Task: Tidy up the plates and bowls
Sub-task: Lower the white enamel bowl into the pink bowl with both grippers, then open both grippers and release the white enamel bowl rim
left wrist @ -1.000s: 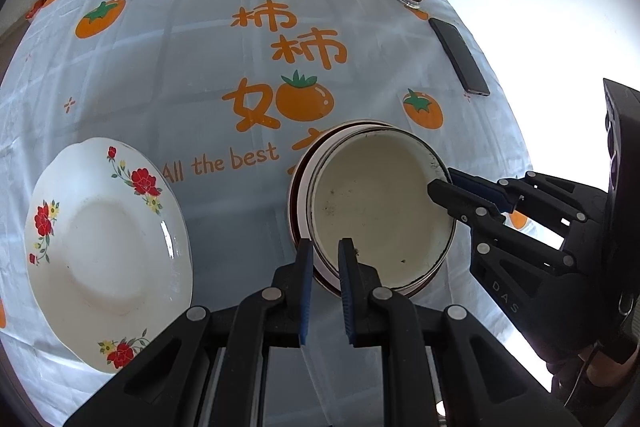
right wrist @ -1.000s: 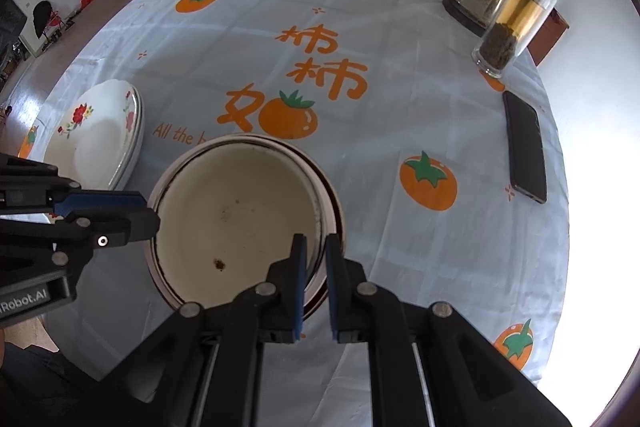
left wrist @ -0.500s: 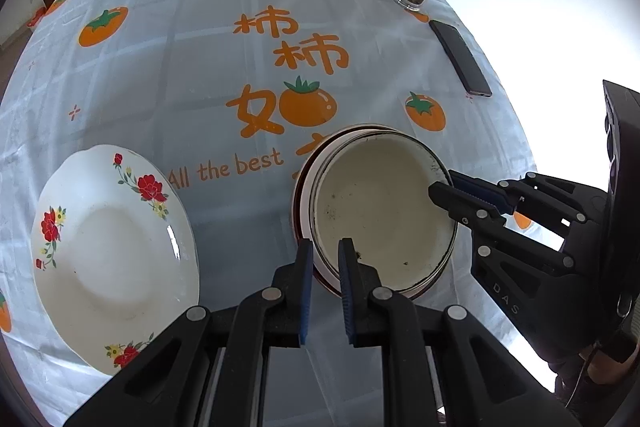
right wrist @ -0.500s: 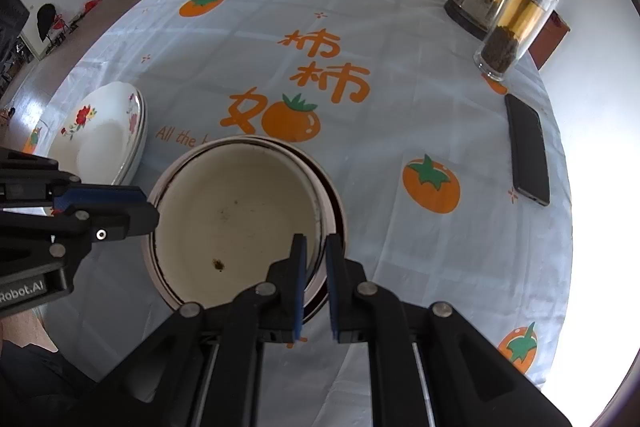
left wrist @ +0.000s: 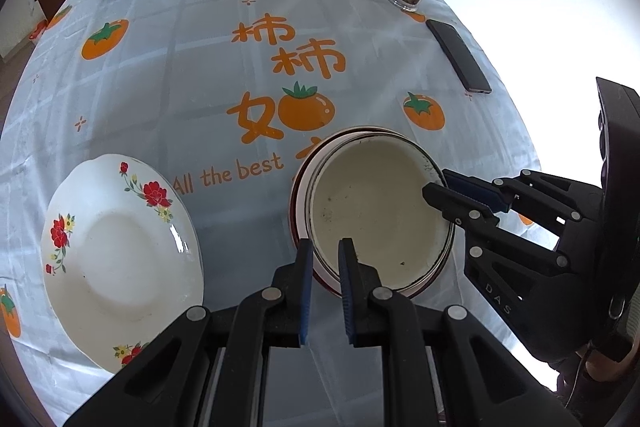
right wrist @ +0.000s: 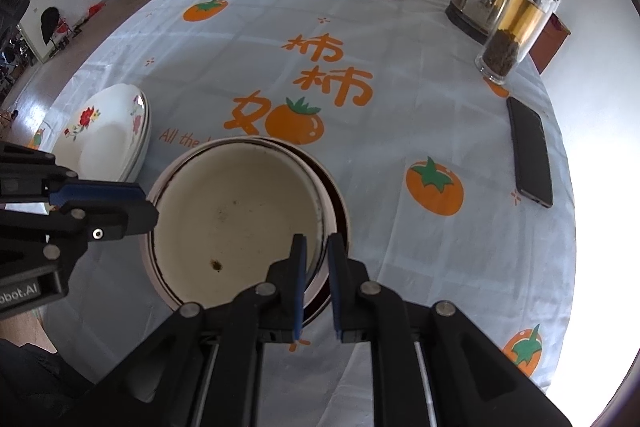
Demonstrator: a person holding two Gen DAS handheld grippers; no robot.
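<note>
Straddling opposite rims of the cream bowl [left wrist: 372, 223], nested in a dark-rimmed one near the tablecloth's [left wrist: 192, 79] near edge, both tools gripped: left gripper [left wrist: 324, 257] pinched its left rim; right gripper [right wrist: 316, 251], jaws opening, held its right; floral plate [left wrist: 116, 259] lay left.

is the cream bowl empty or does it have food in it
Empty. The cream bowl shows a bare inside in both views, with only a few small dark specks. It sits nested in a second bowl.
</note>
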